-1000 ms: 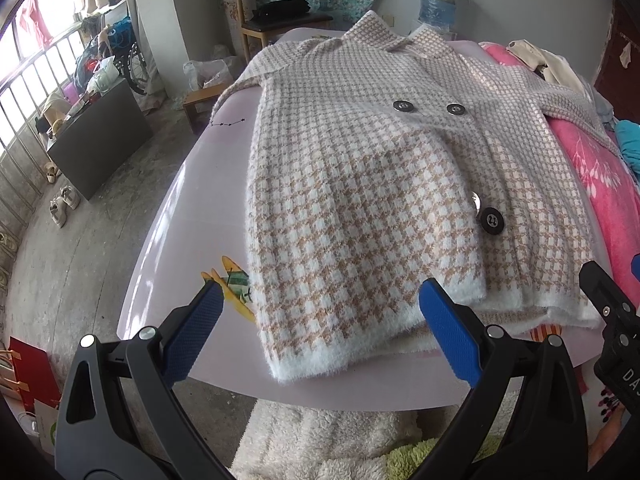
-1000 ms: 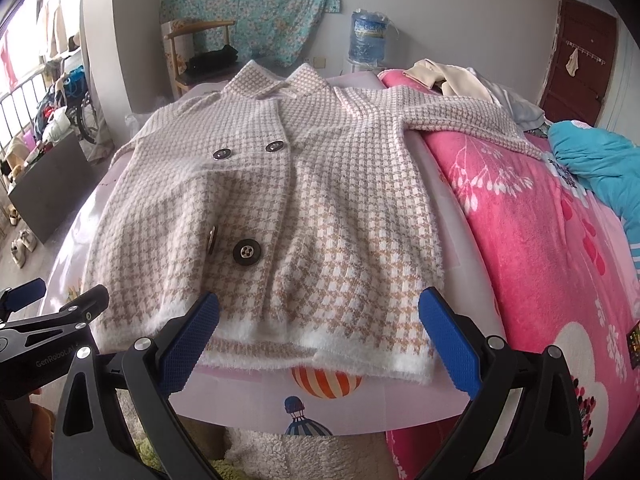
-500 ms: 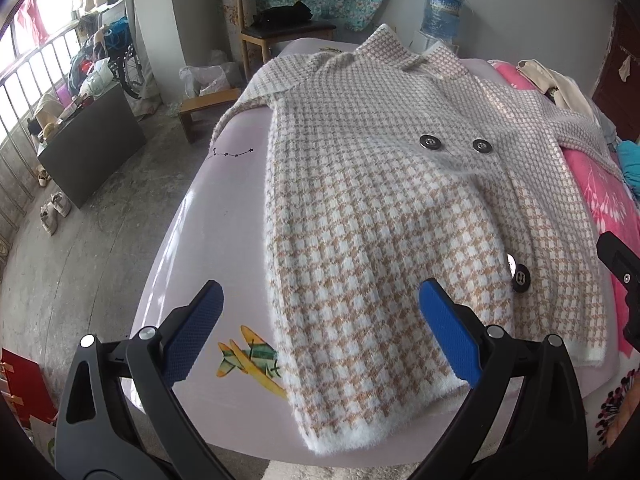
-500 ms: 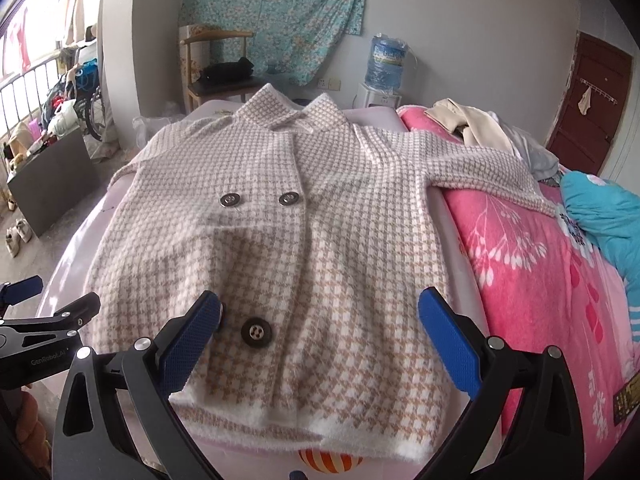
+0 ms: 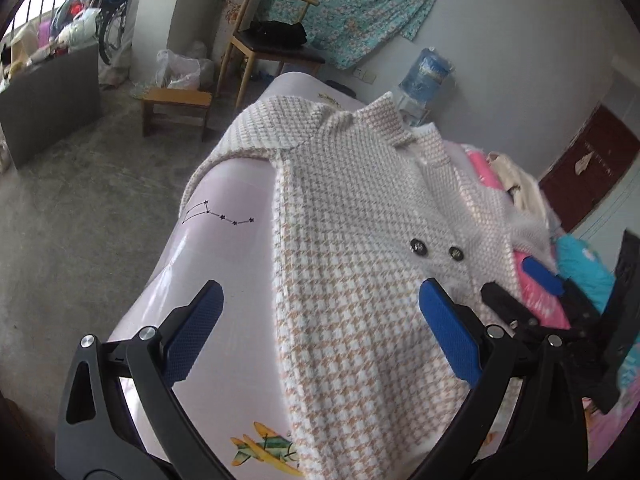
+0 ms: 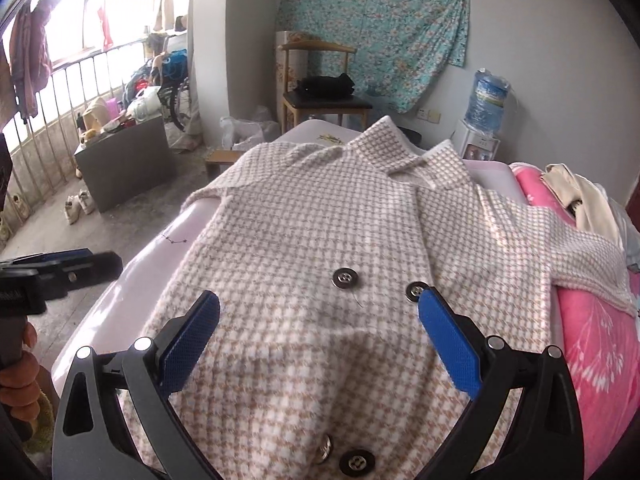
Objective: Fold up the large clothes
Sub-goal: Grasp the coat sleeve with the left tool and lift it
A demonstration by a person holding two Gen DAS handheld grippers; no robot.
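Note:
A large beige-and-white houndstooth coat [image 6: 320, 240] with dark buttons lies face up, spread flat on a pale pink bed sheet [image 5: 224, 264]. It also shows in the left wrist view [image 5: 352, 264]. My left gripper [image 5: 320, 336] is open and empty, over the coat's left side edge. My right gripper [image 6: 320, 344] is open and empty, over the middle of the coat just below the upper buttons. The right gripper's fingers [image 5: 536, 272] show at the right of the left wrist view. The left gripper [image 6: 60, 268] shows at the left of the right wrist view.
A pink floral blanket [image 6: 592, 344] covers the bed's right side, with a cream garment [image 6: 580, 196] on it. A wooden chair [image 6: 320, 96], a small stool [image 5: 176, 108], a water bottle [image 6: 488, 100] and a grey cabinet [image 6: 124, 160] stand beyond the bed.
Both grippers have moved forward from the coat's hem up over its body. The left gripper has also turned toward the coat's left side. Both stay open.

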